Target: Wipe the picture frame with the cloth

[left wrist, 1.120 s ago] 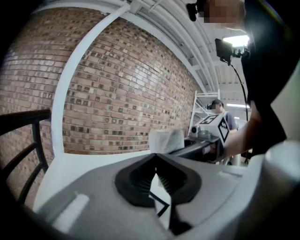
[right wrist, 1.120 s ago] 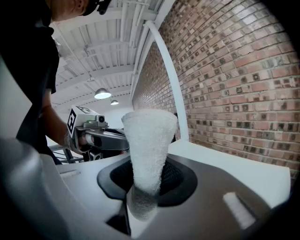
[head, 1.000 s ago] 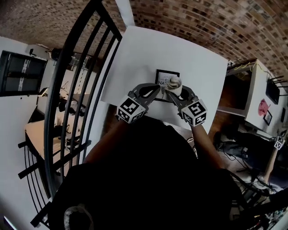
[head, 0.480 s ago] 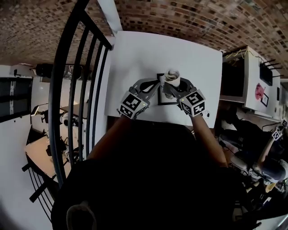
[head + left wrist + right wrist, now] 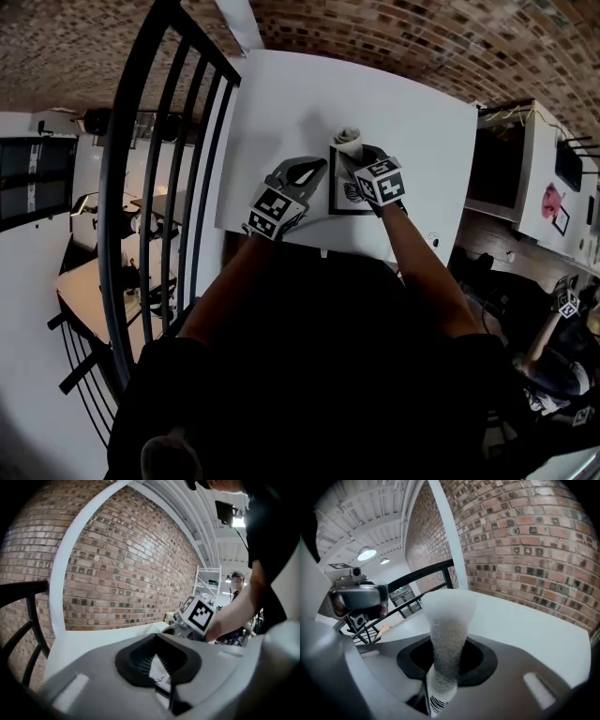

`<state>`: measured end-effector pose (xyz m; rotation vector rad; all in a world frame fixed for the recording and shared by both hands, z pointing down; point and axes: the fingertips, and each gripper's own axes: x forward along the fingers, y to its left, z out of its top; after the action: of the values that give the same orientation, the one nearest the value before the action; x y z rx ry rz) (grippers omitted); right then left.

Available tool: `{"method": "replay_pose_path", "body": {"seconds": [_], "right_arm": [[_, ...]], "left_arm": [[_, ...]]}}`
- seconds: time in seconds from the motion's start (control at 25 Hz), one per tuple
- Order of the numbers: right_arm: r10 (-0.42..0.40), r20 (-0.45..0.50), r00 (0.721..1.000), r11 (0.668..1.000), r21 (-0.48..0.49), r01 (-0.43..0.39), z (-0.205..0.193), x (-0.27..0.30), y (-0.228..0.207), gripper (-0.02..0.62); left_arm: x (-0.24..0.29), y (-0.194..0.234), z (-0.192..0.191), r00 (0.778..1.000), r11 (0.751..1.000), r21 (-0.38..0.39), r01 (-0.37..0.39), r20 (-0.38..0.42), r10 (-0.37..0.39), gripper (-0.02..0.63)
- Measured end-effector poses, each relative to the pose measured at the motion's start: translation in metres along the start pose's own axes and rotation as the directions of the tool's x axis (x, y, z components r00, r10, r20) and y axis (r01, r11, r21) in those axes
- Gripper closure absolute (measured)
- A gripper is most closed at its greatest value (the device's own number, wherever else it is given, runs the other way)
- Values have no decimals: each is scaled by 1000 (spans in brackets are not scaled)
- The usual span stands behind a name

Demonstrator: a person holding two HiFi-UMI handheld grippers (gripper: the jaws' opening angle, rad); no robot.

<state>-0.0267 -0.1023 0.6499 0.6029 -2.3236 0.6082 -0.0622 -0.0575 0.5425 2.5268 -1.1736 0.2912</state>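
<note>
A black picture frame [image 5: 339, 199] with a white print lies flat on the white table [image 5: 403, 103]. My left gripper [image 5: 320, 169] is at the frame's left edge, and its jaws are shut on that edge. In the left gripper view the print [image 5: 158, 676] shows through the jaw opening of the left gripper [image 5: 171, 699]. My right gripper [image 5: 354, 161] hovers over the frame, shut on a rolled pale cloth [image 5: 347, 141] that sticks out past the frame's far edge. The cloth [image 5: 447, 639] rises as a twisted column from the right gripper [image 5: 430, 699].
A black metal railing [image 5: 141, 187] runs along the table's left side. A brick wall [image 5: 422, 37] stands behind the table. A shelf with cables [image 5: 506, 159] sits to the right. The person's head camera [image 5: 358, 597] shows in the right gripper view.
My right gripper has moved away from me over the frame, carrying the cloth toward the frame's far edge. The left gripper has stayed at the frame's left edge.
</note>
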Motion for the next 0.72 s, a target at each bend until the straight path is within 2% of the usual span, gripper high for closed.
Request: {"method": "replay_pose_path", "body": {"seconds": [0.12,0.4,0.6,0.72], "right_arm": [[10,-51,999,999,36,-8,-20,19,-7,489],[26,-90,996,999,50,-21,-22,43,-7,488],[24,-108,994,999,41,-20,-37,55,-16,483],[-10,-115,993,999,41,15,-39,47,-28,483]], "left_arm": [[1,-5,-2,1000,1000,-6,-30,-7,30,604],[-5,-7,-8,998,997,-30,-68,-17,68,604],[-4,-10,-12,998,998,-28,-65,-21,65,604],[0,-12,-12,998,998,-23,-54,-26,53,604]]}}
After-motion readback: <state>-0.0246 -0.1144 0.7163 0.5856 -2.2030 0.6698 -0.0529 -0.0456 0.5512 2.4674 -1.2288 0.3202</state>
